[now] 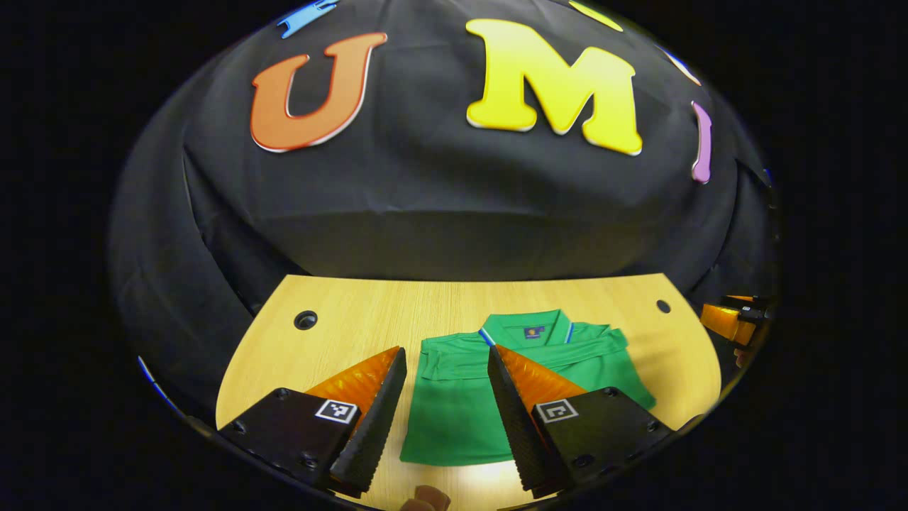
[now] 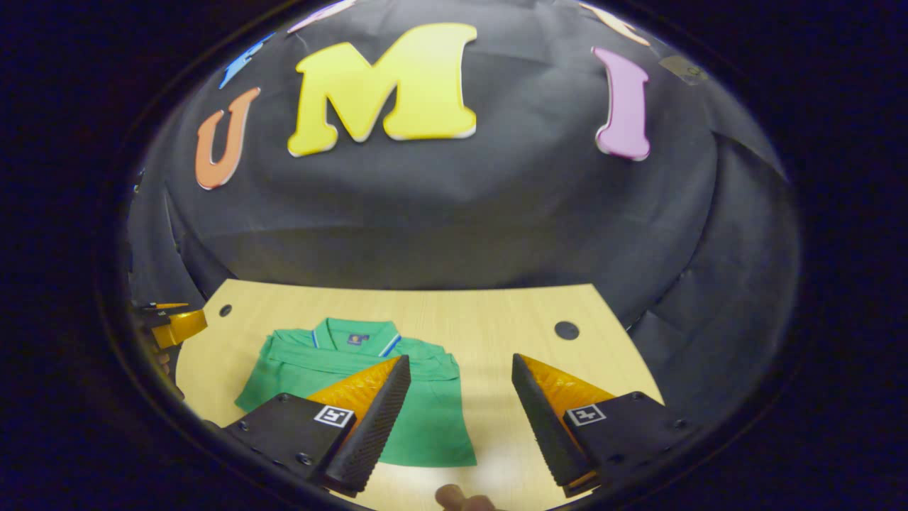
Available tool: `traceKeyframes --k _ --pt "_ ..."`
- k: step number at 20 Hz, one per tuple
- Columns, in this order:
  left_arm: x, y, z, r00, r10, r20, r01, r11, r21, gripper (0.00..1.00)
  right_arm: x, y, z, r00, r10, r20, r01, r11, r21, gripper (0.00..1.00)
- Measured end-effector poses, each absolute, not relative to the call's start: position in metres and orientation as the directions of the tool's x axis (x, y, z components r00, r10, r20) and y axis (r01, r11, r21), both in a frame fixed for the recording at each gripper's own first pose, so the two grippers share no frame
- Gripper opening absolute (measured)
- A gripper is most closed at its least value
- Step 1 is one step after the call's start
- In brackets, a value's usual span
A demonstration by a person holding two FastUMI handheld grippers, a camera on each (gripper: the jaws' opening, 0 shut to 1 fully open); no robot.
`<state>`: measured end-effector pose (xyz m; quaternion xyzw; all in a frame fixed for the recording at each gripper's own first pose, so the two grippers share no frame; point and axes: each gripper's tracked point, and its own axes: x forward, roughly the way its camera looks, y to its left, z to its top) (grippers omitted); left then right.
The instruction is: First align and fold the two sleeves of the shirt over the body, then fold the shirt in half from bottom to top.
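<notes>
Here, green collared polo shirt [image 1: 454, 404] flat on pale wooden table [image 1: 340, 319], sleeves folded over body, left gripper [image 1: 445, 355] and right gripper [image 2: 461, 363] raised, jaws wide, holding nothing.

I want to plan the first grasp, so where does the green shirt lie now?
The green shirt lies flat on the wooden table, collar toward the booth wall. In the left gripper view it sits ahead between the fingers; in the right gripper view it lies to the left.
</notes>
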<state>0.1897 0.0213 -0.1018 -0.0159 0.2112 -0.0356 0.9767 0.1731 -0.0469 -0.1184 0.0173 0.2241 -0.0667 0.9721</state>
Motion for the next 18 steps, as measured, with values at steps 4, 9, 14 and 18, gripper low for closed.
traceKeyframes --k 4,9,14,18 --pt "0.11 0.013 -0.038 0.948 -0.078 -0.308 0.072 0.997 -0.03 0.76 0.089 -0.037 -0.042 0.945 -0.116 -0.307 0.117 0.993 -0.015 0.95" --pt "0.025 -0.001 0.015 0.979 -0.086 -0.184 0.077 0.995 -0.059 0.76 0.003 -0.034 -0.001 0.97 -0.104 -0.22 0.117 0.992 0.043 0.95" --pt "-0.029 0.003 0.031 0.993 -0.038 -0.113 0.03 0.997 -0.068 0.76 -0.053 -0.019 0.007 0.986 -0.081 -0.144 0.077 0.997 -0.031 0.95" --pt "-0.06 0.006 0.027 0.996 0.008 -0.084 -0.015 0.997 -0.078 0.76 -0.077 0.012 0.009 0.993 -0.016 -0.118 0.01 0.999 -0.051 0.95"
